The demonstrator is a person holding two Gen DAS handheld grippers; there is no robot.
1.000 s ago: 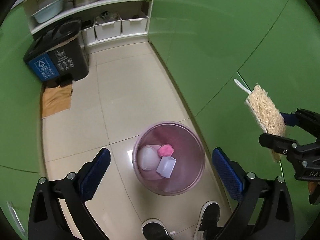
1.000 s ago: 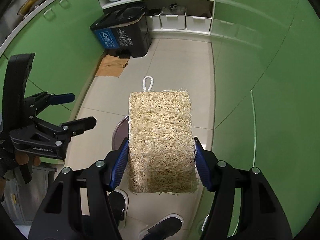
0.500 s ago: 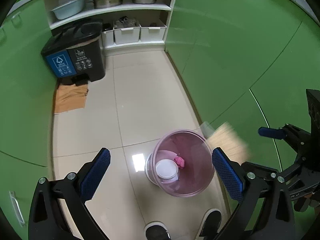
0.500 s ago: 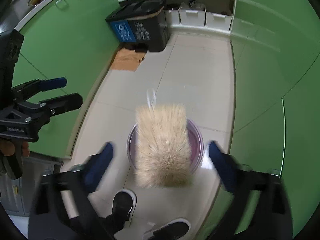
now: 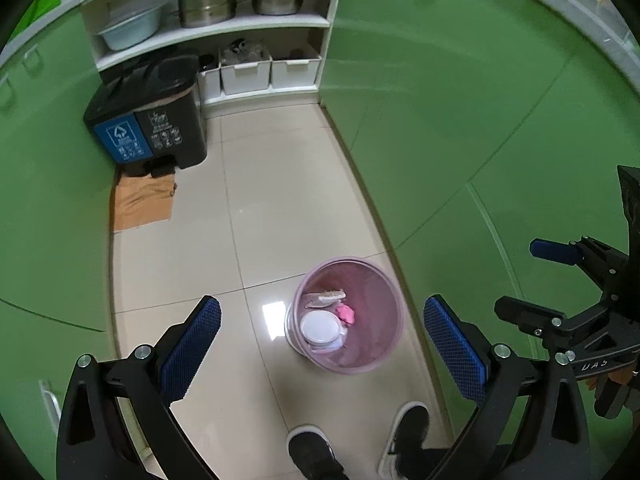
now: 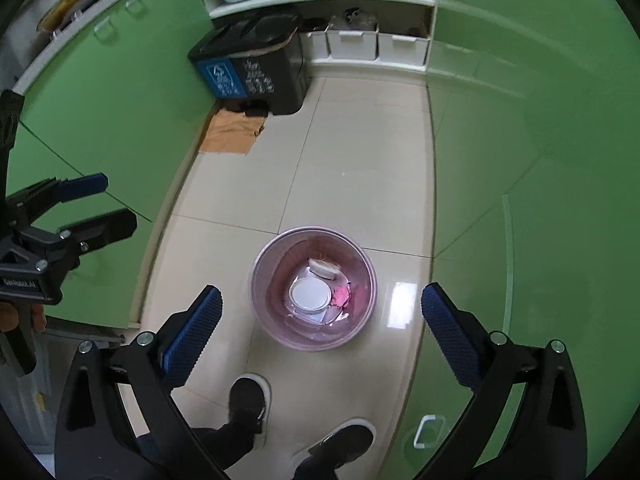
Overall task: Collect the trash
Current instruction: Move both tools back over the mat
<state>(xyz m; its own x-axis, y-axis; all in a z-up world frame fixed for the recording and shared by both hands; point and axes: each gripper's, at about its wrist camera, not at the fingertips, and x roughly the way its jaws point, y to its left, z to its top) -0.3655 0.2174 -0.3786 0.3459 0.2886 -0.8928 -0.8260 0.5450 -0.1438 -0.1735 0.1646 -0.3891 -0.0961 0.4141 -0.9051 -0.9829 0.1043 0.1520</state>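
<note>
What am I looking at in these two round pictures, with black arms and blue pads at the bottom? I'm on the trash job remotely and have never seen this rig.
No robot here: a person holds a hand-held clamp tool in each hand, and a wide-angle camera on each tool looks forward along its jaws. One picture is from the left tool, the other from the right. The blue pads at the bottom of each belong to that picture's own tool: the left gripper and the right gripper. Both stand open with nothing between the pads; the right jaws have just been opening.

Both tools point down at a tiled kitchen floor. On it stands a pink wastebasket, holding a straw-coloured scrubbing pad, a round white lid and something small and pink. The person's black shoes show below it.
</note>
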